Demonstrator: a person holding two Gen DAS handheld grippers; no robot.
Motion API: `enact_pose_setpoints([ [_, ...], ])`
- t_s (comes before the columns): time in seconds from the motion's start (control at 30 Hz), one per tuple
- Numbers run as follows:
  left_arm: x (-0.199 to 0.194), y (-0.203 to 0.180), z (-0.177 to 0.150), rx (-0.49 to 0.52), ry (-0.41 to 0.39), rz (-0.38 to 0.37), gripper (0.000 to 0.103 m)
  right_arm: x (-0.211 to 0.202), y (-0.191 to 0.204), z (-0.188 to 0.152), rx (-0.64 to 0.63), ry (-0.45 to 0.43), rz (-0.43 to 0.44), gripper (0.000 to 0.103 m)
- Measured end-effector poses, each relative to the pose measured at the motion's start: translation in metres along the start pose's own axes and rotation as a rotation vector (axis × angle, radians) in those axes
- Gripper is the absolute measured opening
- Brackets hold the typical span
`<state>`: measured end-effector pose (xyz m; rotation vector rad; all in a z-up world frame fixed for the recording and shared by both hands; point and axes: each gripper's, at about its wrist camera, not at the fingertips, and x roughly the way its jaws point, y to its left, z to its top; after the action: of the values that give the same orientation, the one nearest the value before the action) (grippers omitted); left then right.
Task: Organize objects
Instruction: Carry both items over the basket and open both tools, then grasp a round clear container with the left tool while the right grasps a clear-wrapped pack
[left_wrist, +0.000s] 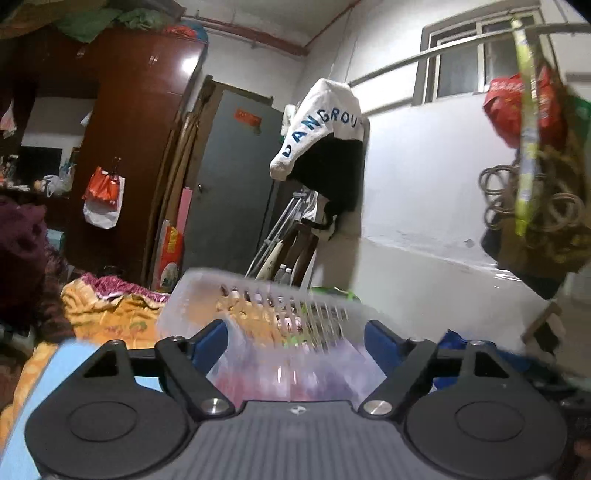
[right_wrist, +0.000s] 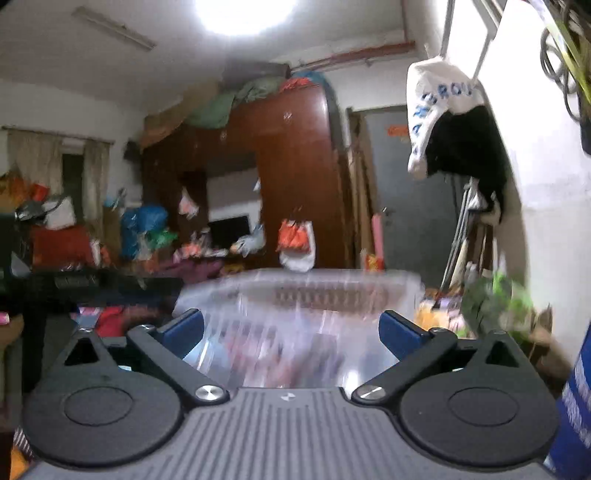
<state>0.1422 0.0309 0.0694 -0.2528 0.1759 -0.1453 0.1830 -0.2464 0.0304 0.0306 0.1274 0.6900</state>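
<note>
A clear plastic slotted basket (left_wrist: 258, 295) sits right in front of my left gripper (left_wrist: 295, 336), blurred by motion, its near wall between the blue fingers (left_wrist: 210, 339). The fingers stand wide apart. The same basket (right_wrist: 295, 295) fills the space ahead of my right gripper (right_wrist: 291, 328), whose blue fingers (right_wrist: 400, 330) are also spread wide on either side of its near wall. Blurred pink and red items show through the basket's wall. I cannot tell whether either gripper touches the basket.
An orange patterned quilt (left_wrist: 110, 314) lies left of the basket. A brown wardrobe (left_wrist: 129, 147), a grey door (left_wrist: 232, 184) and a hanging white and black jacket (left_wrist: 325, 147) stand behind. Bags (left_wrist: 524, 110) hang at right. A blue box (right_wrist: 576, 398) is close at right.
</note>
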Motion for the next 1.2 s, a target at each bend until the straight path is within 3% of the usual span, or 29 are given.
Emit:
enact_pose_setpoints([
  [0.07, -0.027, -0.001, -0.032, -0.005, -0.017, -0.003, 0.085, -0.016, 0.008, -0.027, -0.025, 0.001, 0.005, 0.086],
  [0.13, -0.042, -0.001, -0.054, -0.018, -0.032, -0.022, 0.085, -0.015, 0.016, -0.038, -0.042, 0.028, 0.021, 0.075],
  [0.2, -0.047, -0.004, -0.07, -0.024, -0.041, -0.048, 0.085, 0.001, 0.027, -0.038, -0.113, 0.059, 0.001, 0.073],
  [0.3, -0.041, -0.014, -0.076, 0.046, -0.033, -0.027, 0.085, 0.025, 0.042, -0.037, -0.203, 0.126, -0.037, 0.068],
  [0.33, -0.039, -0.016, -0.076, 0.065, -0.032, -0.018, 0.085, 0.033, 0.044, -0.038, -0.21, 0.166, -0.033, 0.05],
  [0.37, -0.037, -0.018, -0.077, 0.074, -0.027, -0.014, 0.085, 0.038, 0.041, -0.04, -0.205, 0.196, -0.034, 0.047],
  [0.5, -0.03, -0.028, -0.078, 0.11, -0.002, -0.026, 0.085, 0.015, 0.032, -0.039, -0.163, 0.104, -0.032, 0.046],
  [0.63, -0.015, -0.05, -0.083, 0.202, 0.039, 0.011, 0.085, -0.01, 0.013, -0.037, -0.057, 0.016, -0.022, 0.047],
  [0.77, -0.002, -0.066, -0.088, 0.258, 0.068, 0.065, 0.082, -0.016, 0.004, -0.036, -0.028, -0.013, -0.026, 0.047],
  [0.83, 0.004, -0.067, -0.09, 0.267, 0.094, 0.089, 0.064, -0.018, 0.002, -0.037, -0.021, -0.02, -0.028, 0.047],
  [0.87, 0.005, -0.066, -0.092, 0.263, 0.102, 0.091, 0.049, -0.019, 0.0, -0.038, -0.017, -0.023, -0.025, 0.047],
  [0.9, 0.004, -0.065, -0.093, 0.257, 0.1, 0.091, 0.049, -0.017, -0.001, -0.037, -0.012, -0.024, -0.023, 0.047],
  [1.2, -0.029, -0.037, -0.094, 0.135, -0.063, 0.007, 0.048, -0.015, -0.002, -0.044, 0.0, -0.018, -0.025, 0.047],
])
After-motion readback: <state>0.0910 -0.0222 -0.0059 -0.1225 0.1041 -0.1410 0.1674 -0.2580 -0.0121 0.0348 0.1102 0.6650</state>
